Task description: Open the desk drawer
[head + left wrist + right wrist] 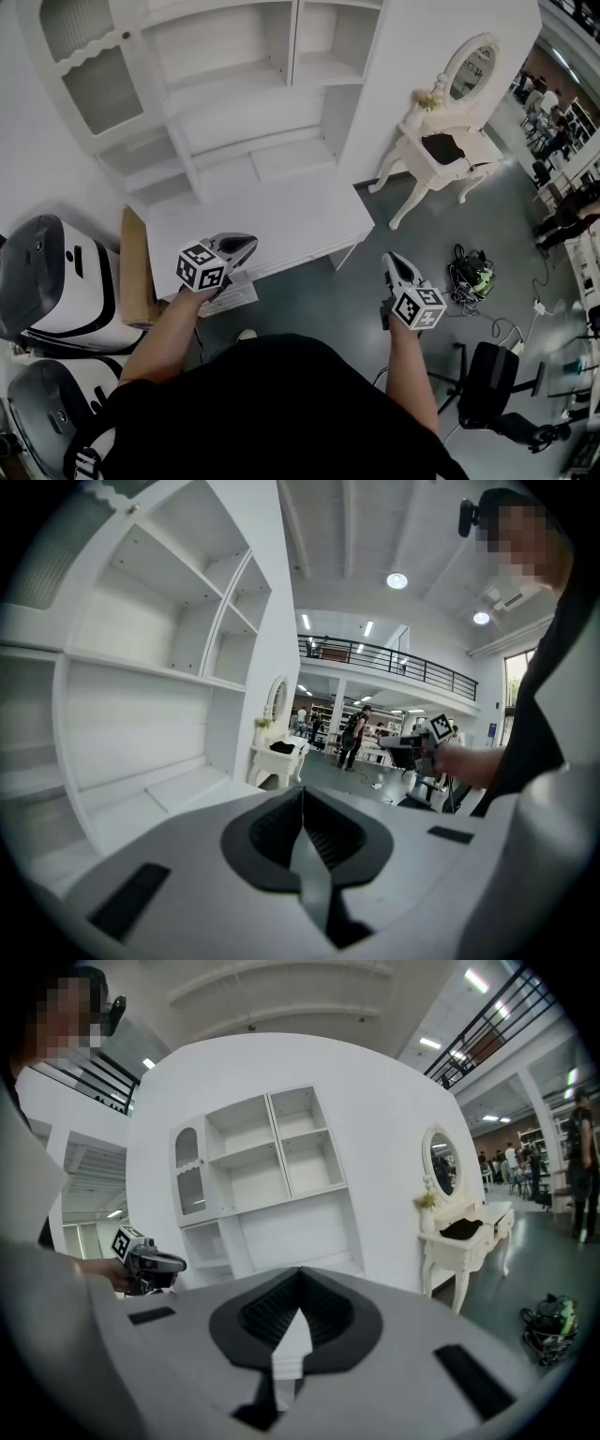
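Observation:
The white desk (272, 216) with its shelf hutch (234, 84) stands ahead of me in the head view. Its front edge (300, 255) shows only as a thin strip, and no drawer handle can be made out. My left gripper (246, 246) hovers just over the desk's near left edge, jaws shut and empty. My right gripper (392, 261) hangs over the grey floor to the right of the desk, also shut with nothing in it. The left gripper view looks past its shut jaws (302, 794) along the desk top (141, 808). The right gripper view looks over its shut jaws (300, 1274) at the hutch (272, 1176).
A white vanity table with an oval mirror (441, 150) stands to the right of the desk. Cables and a green item (472, 272) lie on the floor, near a black office chair (492, 384). White-and-black machines (56, 281) and a cardboard sheet (136, 267) sit at the left.

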`<state>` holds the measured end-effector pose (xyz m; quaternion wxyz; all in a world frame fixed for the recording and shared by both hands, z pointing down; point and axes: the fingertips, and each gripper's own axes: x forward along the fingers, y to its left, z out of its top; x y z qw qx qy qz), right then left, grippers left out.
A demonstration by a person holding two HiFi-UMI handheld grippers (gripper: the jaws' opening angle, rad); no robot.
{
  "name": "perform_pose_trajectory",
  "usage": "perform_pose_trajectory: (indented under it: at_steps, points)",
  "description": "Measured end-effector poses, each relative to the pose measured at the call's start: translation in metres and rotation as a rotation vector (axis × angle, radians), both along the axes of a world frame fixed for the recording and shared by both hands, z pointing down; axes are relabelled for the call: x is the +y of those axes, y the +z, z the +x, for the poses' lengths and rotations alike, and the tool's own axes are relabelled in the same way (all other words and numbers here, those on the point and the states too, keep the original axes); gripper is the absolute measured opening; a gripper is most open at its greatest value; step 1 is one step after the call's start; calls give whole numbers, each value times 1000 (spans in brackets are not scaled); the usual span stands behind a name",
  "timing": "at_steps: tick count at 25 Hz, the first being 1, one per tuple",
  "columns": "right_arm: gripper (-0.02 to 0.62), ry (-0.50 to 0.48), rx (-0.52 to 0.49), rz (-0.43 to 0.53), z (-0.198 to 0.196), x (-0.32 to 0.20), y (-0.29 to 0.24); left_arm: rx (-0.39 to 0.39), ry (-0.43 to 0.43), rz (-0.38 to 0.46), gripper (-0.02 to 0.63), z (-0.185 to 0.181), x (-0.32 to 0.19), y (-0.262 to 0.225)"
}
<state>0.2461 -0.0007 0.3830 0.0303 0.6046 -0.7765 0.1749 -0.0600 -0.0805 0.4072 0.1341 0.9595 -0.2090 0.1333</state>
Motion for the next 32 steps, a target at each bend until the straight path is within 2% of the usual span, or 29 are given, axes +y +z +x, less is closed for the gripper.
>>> perform_pose_trajectory:
  at_steps: [11,18,26,32]
  points:
    - [3,105,10,-56,-44,-16,14,34,126,-14,11,-20,-54,3]
    - [5,179,31,-122,-68,-16,37,48,210,-62,11,-33,-72,29]
    - [26,237,75,-268,-84,-18,88,43,285,-94,11,-48,-84,51]
    - [49,238,87,-359,-86,-19,128,39,298,-131,11,-57,-86,64]
